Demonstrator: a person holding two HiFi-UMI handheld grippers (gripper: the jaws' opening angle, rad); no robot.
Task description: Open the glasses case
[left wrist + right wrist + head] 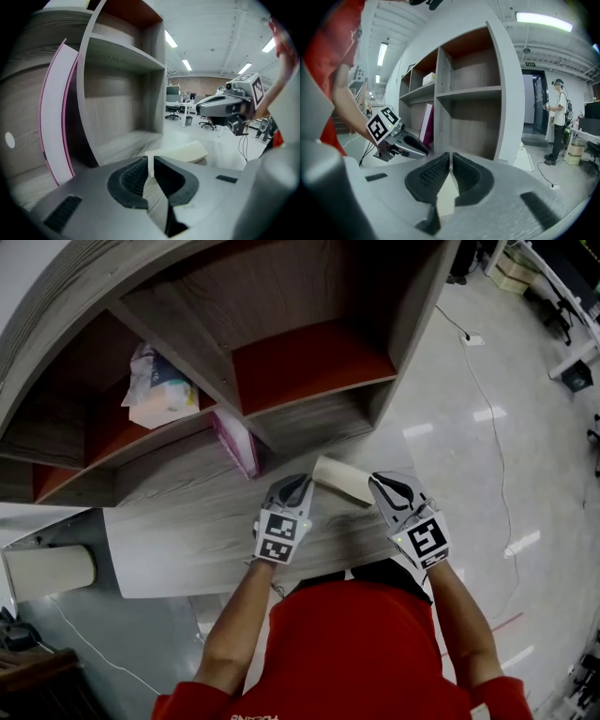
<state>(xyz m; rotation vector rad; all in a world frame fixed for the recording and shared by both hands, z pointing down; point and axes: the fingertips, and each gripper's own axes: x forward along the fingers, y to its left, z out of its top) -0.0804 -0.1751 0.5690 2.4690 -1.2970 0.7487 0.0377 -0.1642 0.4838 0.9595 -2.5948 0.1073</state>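
Observation:
A cream glasses case (343, 480) lies closed on the grey wood table (187, 531), at its right end near the shelf. My left gripper (298, 486) sits just left of the case and my right gripper (379, 486) just right of it; both point at it from the near side. Whether either touches it I cannot tell. In the left gripper view the case (185, 151) lies just beyond the left gripper (151, 159), whose jaws are together with nothing between them. The right gripper (450, 154) shows only a thin slit between its jaws and holds nothing.
A curved wooden shelf unit (309, 413) rises right behind the case. A pink book (235, 442) leans at its foot, and a plastic packet (155, 386) lies in a left compartment. A white roll (47, 570) sits low at the left. A person (558, 123) stands far off.

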